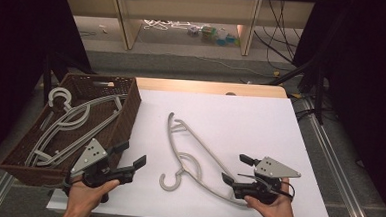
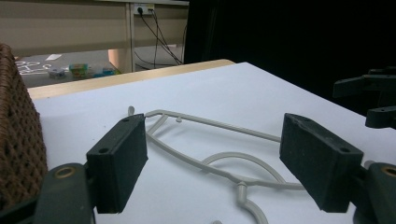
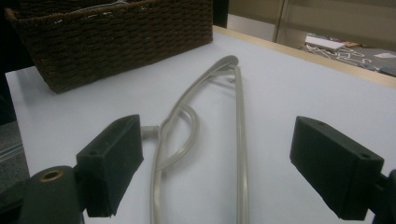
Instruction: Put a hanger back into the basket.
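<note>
A grey hanger (image 1: 194,153) was seen lying flat on the white counter (image 1: 260,122), just right of a wicker basket (image 1: 125,117) in which other hangers (image 1: 67,127) were piled. Its long axis was run from far-left to near-right, with the hook (image 1: 169,181) turned toward the person. The right tongs (image 1: 234,170) were held released, jaws wide, with the hanger's near end just at them and its bars stretching away ahead between the jaws. The left tongs (image 1: 133,155) were likewise released, empty, beside the basket, the hanger lying to their right. The right tongs were judged nearer.
</note>
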### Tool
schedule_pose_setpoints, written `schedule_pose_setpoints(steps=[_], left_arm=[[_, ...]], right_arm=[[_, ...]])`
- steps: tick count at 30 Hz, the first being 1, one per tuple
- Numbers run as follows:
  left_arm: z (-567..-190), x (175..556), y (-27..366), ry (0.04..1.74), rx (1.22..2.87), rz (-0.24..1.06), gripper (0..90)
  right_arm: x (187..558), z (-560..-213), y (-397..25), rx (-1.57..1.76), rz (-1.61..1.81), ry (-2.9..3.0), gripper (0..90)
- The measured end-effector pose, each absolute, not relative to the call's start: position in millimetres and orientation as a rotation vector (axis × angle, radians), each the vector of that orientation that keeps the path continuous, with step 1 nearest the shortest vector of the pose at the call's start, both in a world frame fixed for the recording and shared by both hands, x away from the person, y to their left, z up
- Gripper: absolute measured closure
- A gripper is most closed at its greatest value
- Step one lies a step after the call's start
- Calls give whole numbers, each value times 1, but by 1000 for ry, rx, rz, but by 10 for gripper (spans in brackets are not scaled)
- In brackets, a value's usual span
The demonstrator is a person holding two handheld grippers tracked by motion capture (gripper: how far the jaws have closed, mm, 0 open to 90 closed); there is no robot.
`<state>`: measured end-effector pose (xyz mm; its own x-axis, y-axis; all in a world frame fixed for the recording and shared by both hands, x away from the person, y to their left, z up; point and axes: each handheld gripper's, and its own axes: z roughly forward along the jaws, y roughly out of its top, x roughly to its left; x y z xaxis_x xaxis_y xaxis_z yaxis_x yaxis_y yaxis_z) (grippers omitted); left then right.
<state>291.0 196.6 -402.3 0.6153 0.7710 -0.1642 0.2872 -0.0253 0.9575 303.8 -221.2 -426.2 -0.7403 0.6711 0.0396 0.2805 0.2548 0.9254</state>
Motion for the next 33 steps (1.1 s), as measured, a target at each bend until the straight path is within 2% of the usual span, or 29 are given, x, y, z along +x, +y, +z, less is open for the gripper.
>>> schedule_pose_setpoints(steps=[12, 20, 33], left_arm=[[-427, 287, 192, 849, 1613, 489, 159], [-432, 283, 188, 810, 1652, 508, 159], [-434, 283, 191, 807, 1649, 517, 163]], right_arm=[[301, -428, -219, 861, 1490, 2178, 160], [299, -430, -212, 849, 1448, 2226, 160], [305, -444, -171, 778, 1261, 2441, 169]])
